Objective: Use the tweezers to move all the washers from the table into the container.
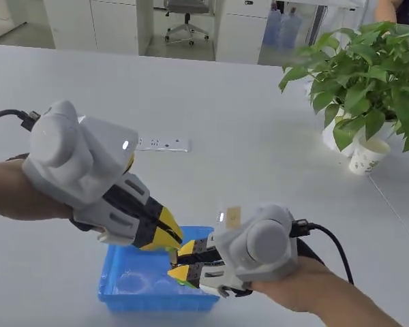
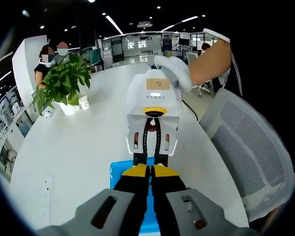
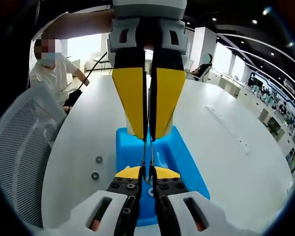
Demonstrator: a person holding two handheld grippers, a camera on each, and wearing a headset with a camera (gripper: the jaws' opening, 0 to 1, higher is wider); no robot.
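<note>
2 washers on table, 1 container, 1 plant, 1 power strip.

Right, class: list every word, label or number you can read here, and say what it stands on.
"KENSC", roughly, small and soft: white plastic body of the right tool.
Tan square sticker above it: unreadable.
Green-printed white paper cup: print unreadable.

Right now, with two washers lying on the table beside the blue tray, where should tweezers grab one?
Probably the ring wall of the nearer washer: one tip of the tweezers through its hole, one outside, coming from straight above. It lies flat on the table, so the sides offer little to pinch.
</note>
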